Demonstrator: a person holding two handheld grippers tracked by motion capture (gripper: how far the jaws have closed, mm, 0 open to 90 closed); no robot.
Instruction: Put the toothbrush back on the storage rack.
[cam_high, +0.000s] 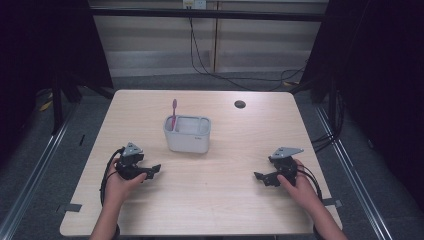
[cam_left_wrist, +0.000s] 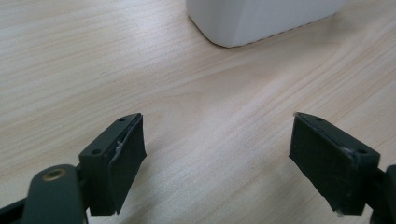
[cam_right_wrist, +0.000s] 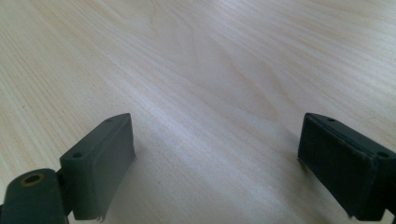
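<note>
Two forearms come in from the bottom edge of the high view, each hand wrapped around a black gripper held low over the tabletop (cam_high: 210, 200). On the person's left, the left hand (cam_high: 119, 184) holds the left gripper (cam_high: 151, 171) with its nose turned inward toward the middle; a grey three-cornered plate rides on top and a dark cable loops back past the wrist. On the other side, the right hand (cam_high: 299, 184) holds the right gripper (cam_high: 260, 177) the same way, mirrored, nose pointing in.

Both sets of fingers stand wide apart with nothing between them. From the left gripper view, the fingers (cam_left_wrist: 122, 154) are blocky, matte black, with worn pad edges, and bare wood shows in the gap. The right gripper view shows the same: flat dark fingers (cam_right_wrist: 102, 158) spread over plain wood.

Pale wood with fine straight grain makes up the tabletop, whose corners are rounded. Open surface lies between the two grippers and in front of them.

Farther on, near the middle, stands a white holder (cam_high: 187, 135), a rounded rectangular tub, well apart from both grippers; its lower corner shows in the left gripper view. A pink toothbrush (cam_high: 174, 114) stands upright in its left compartment. Beyond that, a small dark round hole (cam_high: 240, 104) sits near the far edge.
</note>
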